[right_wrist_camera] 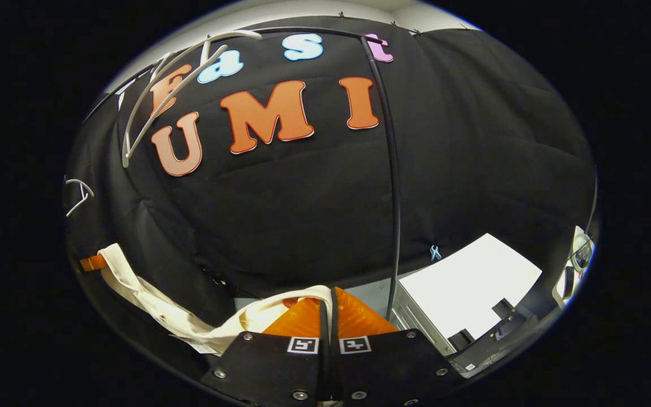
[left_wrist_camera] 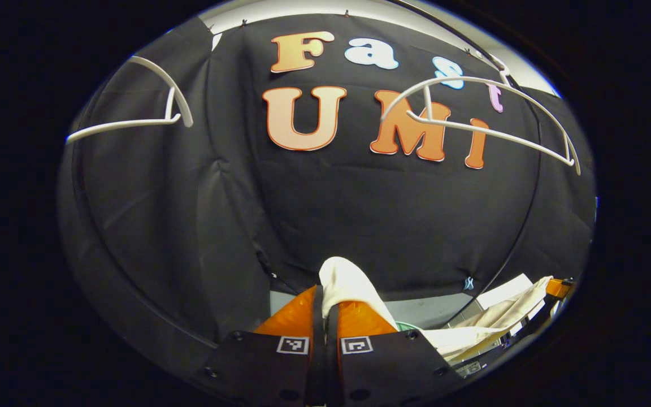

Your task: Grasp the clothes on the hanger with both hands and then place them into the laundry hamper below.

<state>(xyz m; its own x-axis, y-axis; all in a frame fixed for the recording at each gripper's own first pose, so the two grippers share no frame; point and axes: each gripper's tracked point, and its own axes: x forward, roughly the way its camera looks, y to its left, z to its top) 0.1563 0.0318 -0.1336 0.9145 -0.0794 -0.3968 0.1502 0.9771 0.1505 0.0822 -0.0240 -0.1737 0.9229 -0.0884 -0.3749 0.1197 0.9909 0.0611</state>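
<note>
Up top, the black rack pole (right_wrist_camera: 393, 169) bends into a rail, and a bare white hanger (right_wrist_camera: 156, 96) hangs from that rail, left of the pole. Further left again, the tip of a second white hanger (right_wrist_camera: 79, 195) peeks in. At the foot of the pole there's a pale grey strip of floor (right_wrist_camera: 368, 297). Just to the pole's right a white-topped cabinet (right_wrist_camera: 467, 282) stands on it, close beside the pole.

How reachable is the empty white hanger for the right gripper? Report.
Probably not now: the path up to the white hanger looks free, but the right gripper is shut on the cream garment, which the left gripper also grips.
</note>
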